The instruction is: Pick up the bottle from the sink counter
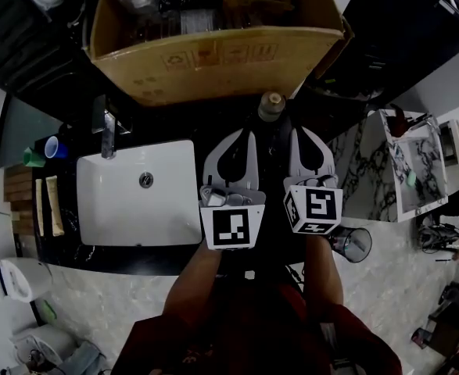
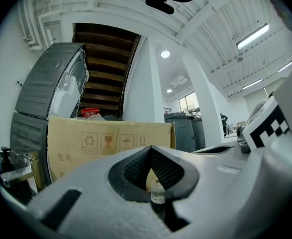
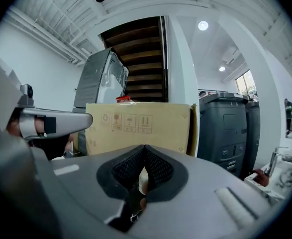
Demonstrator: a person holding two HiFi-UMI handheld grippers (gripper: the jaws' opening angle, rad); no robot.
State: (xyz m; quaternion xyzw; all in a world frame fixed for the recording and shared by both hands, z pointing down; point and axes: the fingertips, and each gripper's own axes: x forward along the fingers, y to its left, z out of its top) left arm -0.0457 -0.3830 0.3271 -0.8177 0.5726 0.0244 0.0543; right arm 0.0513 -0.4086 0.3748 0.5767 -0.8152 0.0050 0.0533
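Note:
The bottle (image 1: 272, 106), seen from above with a grey cap, stands on the dark sink counter (image 1: 73, 100) just in front of a cardboard box (image 1: 213, 61). Both grippers are held side by side, pointing at it. The left gripper (image 1: 247, 135) is shut with nothing in it, its tips a little short and left of the bottle. The right gripper (image 1: 300, 133) is shut and empty too, just right of the bottle. In the left gripper view the jaws (image 2: 150, 148) meet, and the small bottle (image 2: 157, 189) shows through the gap below them. The right gripper view shows its jaws (image 3: 145, 147) closed together.
A white sink basin (image 1: 135, 209) with a faucet (image 1: 108, 135) lies left of the grippers. A blue cup (image 1: 55, 147) and a green cup (image 1: 32, 157) stand at the far left. A wire bin (image 1: 353, 244) is on the floor. Dark bins (image 3: 225, 133) stand to the right.

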